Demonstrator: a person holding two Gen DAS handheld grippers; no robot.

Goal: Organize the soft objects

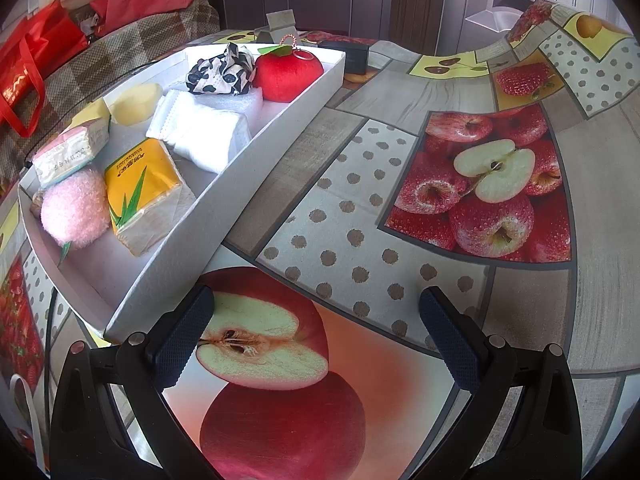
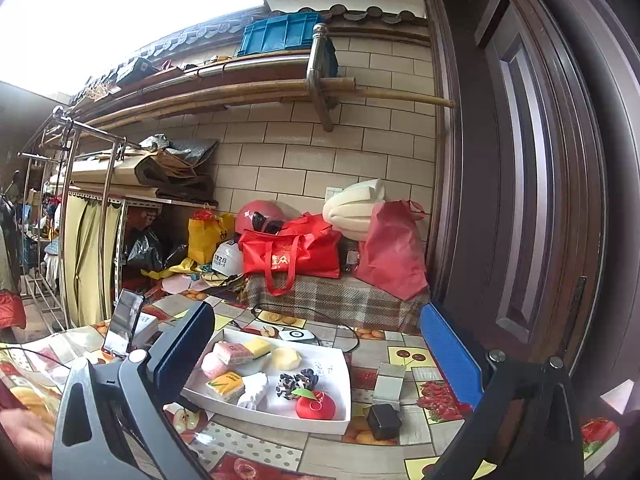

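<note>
At the bottom of the left wrist view the left claw (image 1: 316, 334) is spread wide with nothing between its dark textured pads, hanging over the desk (image 1: 360, 208) and its fruit-print cloth. Just beyond the left-hand finger, the white tray (image 1: 256, 184) runs diagonally toward the upper middle of the frame. Nearest in it sit a pink fluffy ball (image 1: 76, 210) and, touching it, a yellow tissue pack (image 1: 142, 190); behind these are a pink tissue pack (image 1: 66, 154), a folded white cloth (image 1: 204, 132) and a pale yellow sponge (image 1: 136, 102), then a black-and-white patterned cloth (image 1: 222, 70) beside a red plush apple (image 1: 288, 72) at the far end. Past the tray, near the desk's far edge, stands a small black box (image 1: 348, 56). In the right wrist view the right claw (image 2: 320, 350) is likewise spread and holds nothing, raised well above the desk (image 2: 400, 354), with the tray (image 2: 340, 380) seen between its fingers in the lower middle of the frame. A phone on a stand (image 2: 124, 328) stands to the lower left, and further off red bags (image 2: 296, 252) rest on a plaid-covered surface against a tiled wall (image 2: 328, 152).
</note>
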